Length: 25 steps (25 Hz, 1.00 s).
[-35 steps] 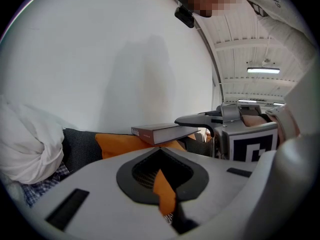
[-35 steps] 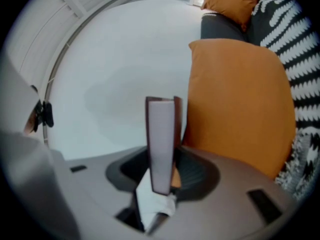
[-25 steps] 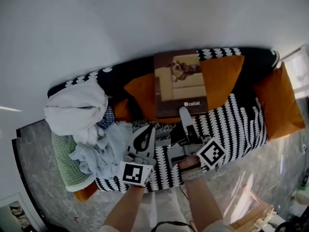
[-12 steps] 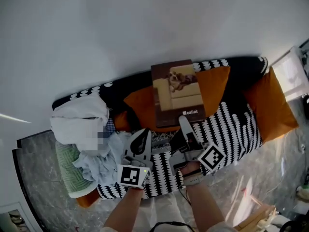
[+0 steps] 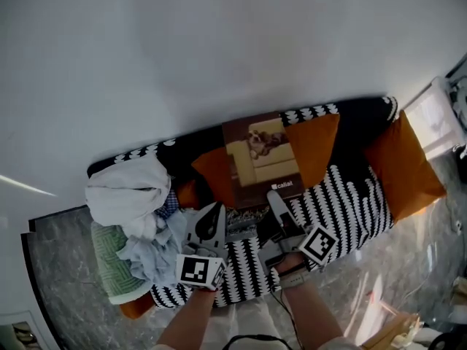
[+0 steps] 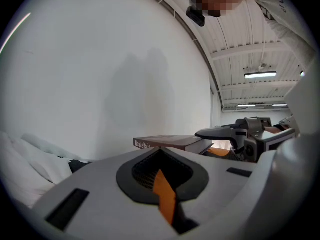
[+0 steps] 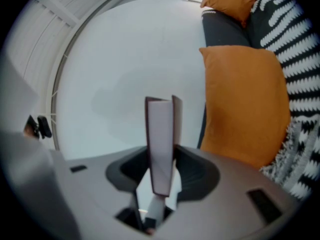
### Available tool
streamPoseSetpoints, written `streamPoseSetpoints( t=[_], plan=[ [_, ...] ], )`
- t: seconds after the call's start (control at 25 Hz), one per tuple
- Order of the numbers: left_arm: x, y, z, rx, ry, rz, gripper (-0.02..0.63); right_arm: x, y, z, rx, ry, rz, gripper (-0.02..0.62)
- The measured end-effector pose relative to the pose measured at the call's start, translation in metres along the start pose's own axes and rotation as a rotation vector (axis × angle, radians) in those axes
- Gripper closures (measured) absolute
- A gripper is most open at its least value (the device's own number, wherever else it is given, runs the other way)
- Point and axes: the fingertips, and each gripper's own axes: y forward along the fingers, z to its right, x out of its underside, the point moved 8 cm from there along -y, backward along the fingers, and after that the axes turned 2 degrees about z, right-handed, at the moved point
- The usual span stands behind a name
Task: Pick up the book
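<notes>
The book (image 5: 264,159), brown with a picture of a dog on a sofa, is held flat above the orange cushion (image 5: 312,148). My right gripper (image 5: 271,195) is shut on its near edge. In the right gripper view the book (image 7: 161,144) stands edge-on between the jaws of that gripper (image 7: 161,179). My left gripper (image 5: 211,210) hovers just left of it, shut with nothing in it. From the left gripper view, that gripper (image 6: 160,156) sits below the book (image 6: 170,142), and the right gripper (image 6: 220,132) holds the book's right end.
The black-and-white patterned sofa (image 5: 350,203) carries another orange cushion (image 5: 401,162) at the right. A heap of white and pale blue laundry (image 5: 128,192) and a green blanket (image 5: 113,257) lie at its left end. A white wall is behind, a grey stone floor in front.
Both grippers have risen, and the book has come up off the cushion in the right gripper. The left gripper stays beside it.
</notes>
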Motion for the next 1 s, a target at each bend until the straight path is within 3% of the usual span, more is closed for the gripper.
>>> streamPoseSetpoints(
  t=[0.28, 0.76, 1.0],
  plan=[
    [-0.017, -0.006, 0.008, 0.02, -0.013, 0.016, 0.584, 0.0, -0.012, -0.018, -0.017, 0.022, 0.008, 0.423],
    [-0.041, -0.008, 0.019, 0.053, -0.008, 0.036, 0.584, -0.006, -0.026, -0.049, -0.044, -0.037, 0.0, 0.423],
    [-0.047, -0.011, 0.019, 0.064, -0.014, 0.043, 0.584, -0.004, -0.029, -0.058, -0.079, -0.004, 0.011, 0.423]
  ],
)
